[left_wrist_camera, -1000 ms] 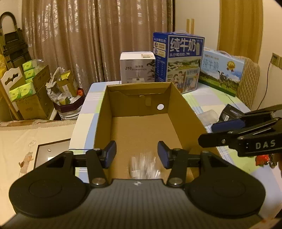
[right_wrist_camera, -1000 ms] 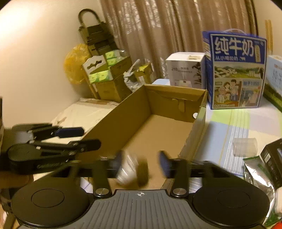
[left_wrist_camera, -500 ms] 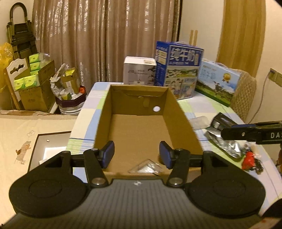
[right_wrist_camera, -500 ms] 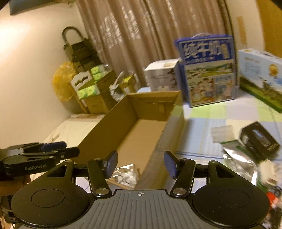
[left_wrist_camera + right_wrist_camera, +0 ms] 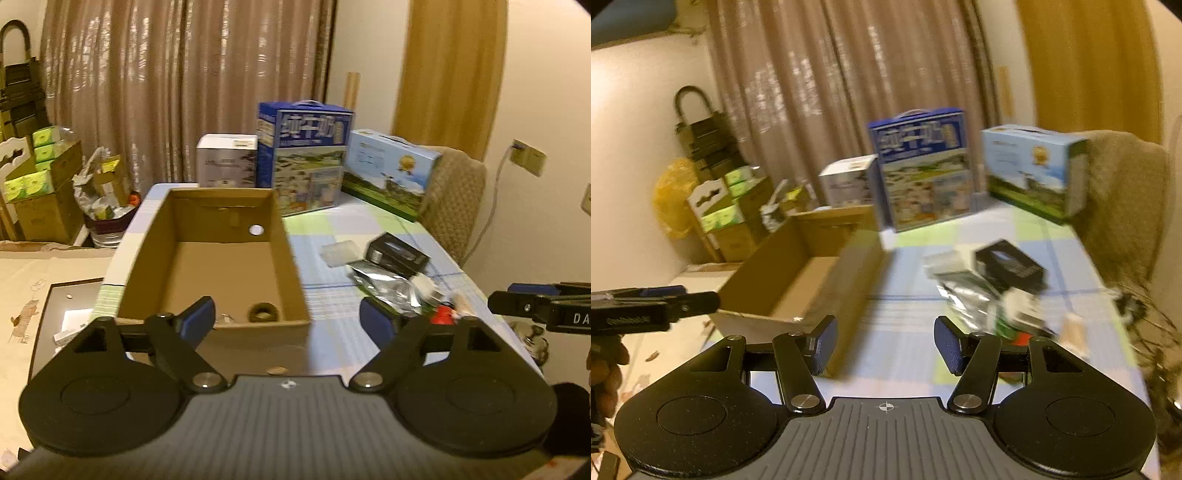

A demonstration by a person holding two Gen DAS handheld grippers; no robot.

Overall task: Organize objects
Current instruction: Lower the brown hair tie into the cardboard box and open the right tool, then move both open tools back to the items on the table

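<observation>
Blurred pile (image 5: 997, 295) — contents unclear

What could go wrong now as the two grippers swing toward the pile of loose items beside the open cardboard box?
1. The crinkled silver foil pouch overlaps the small black box; grabbing one may drag the other.
2. The pile lies near the checked table's right edge, so a nudge might knock the small red item off.
3. Both open grippers, left and right, aim at the same pile and could collide.
</observation>
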